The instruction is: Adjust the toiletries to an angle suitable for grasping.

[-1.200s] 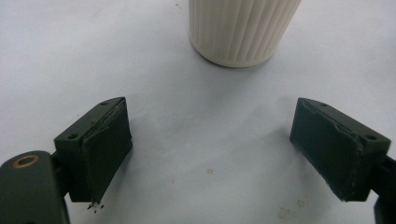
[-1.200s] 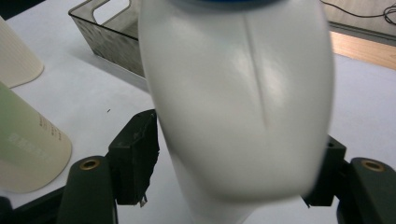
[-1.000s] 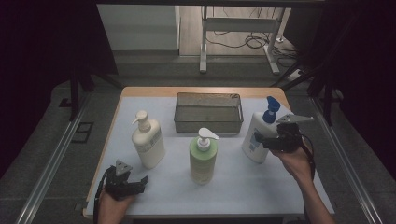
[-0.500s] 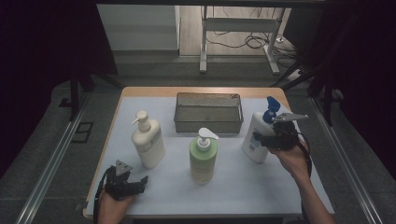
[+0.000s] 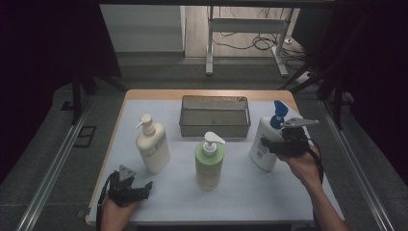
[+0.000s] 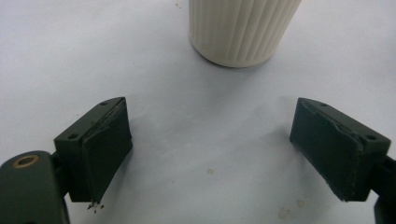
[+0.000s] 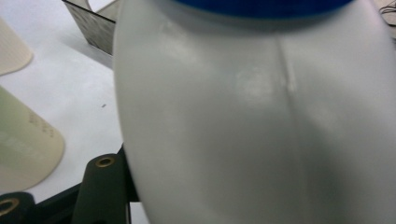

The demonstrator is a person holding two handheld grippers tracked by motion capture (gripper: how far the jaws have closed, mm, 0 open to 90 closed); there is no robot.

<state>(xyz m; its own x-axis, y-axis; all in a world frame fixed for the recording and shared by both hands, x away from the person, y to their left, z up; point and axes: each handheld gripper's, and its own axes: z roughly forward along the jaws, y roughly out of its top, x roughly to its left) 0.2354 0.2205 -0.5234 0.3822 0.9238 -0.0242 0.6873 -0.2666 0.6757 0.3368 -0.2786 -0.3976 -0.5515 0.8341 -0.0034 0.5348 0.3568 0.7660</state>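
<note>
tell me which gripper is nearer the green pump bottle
Left, narrowly. The left gripper lies at the near edge, left of the green pump bottle; the right gripper is farther right, closed on the white blue-capped bottle.

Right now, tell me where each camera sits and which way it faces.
High view: above the near table edge, looking forward and down on the table; both forearms and grippers show.
Left gripper view: rides the left gripper, looking past its open jaws at the cream bottle.
Right gripper view: rides the right gripper, close against the white bottle.
Shared: high and left gripper views both show the cream bottle.
</note>
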